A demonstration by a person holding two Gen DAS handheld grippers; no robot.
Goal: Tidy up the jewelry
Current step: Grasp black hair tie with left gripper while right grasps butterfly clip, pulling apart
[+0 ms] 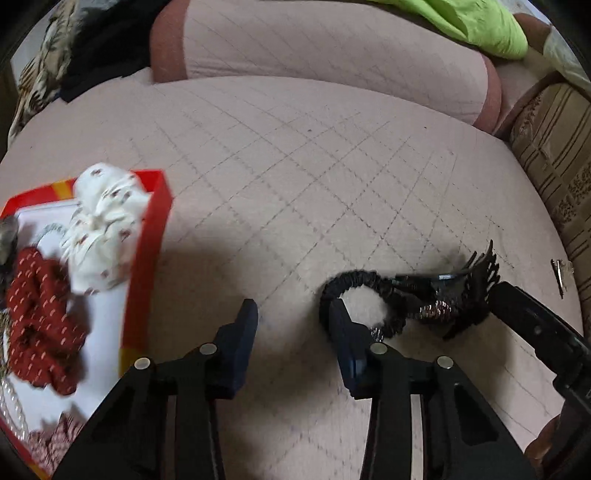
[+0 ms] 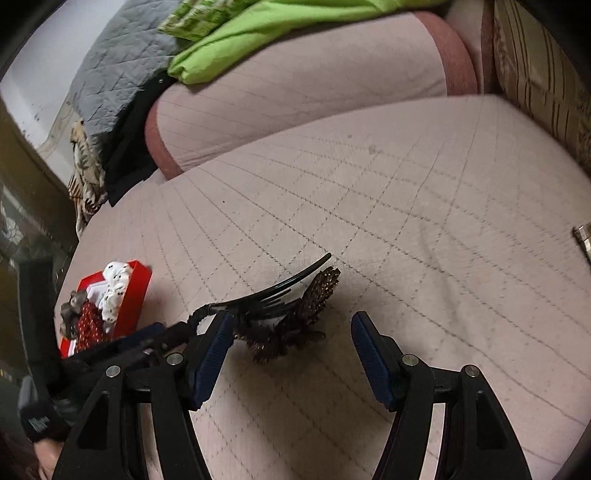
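Note:
A red box (image 1: 147, 258) with a white lining holds a white patterned scrunchie (image 1: 103, 225), a dark red scrunchie (image 1: 40, 317) and a pearl string (image 1: 11, 410); the box also shows in the right wrist view (image 2: 133, 295). A black scrunchie (image 1: 354, 288) and a black sequined hair comb (image 1: 465, 291) lie on the pink quilted bed. My left gripper (image 1: 293, 321) is open, its right finger by the black scrunchie. My right gripper (image 2: 291, 325) is open around the hair comb (image 2: 295, 314), which lies beside its left finger.
The pink quilted mattress (image 1: 332, 166) has a pink bolster (image 1: 332, 55) at the back with a green cloth (image 2: 277, 29) on it. A small metal clip (image 1: 559, 275) lies at the right edge. A striped cushion (image 1: 554, 147) borders the right side.

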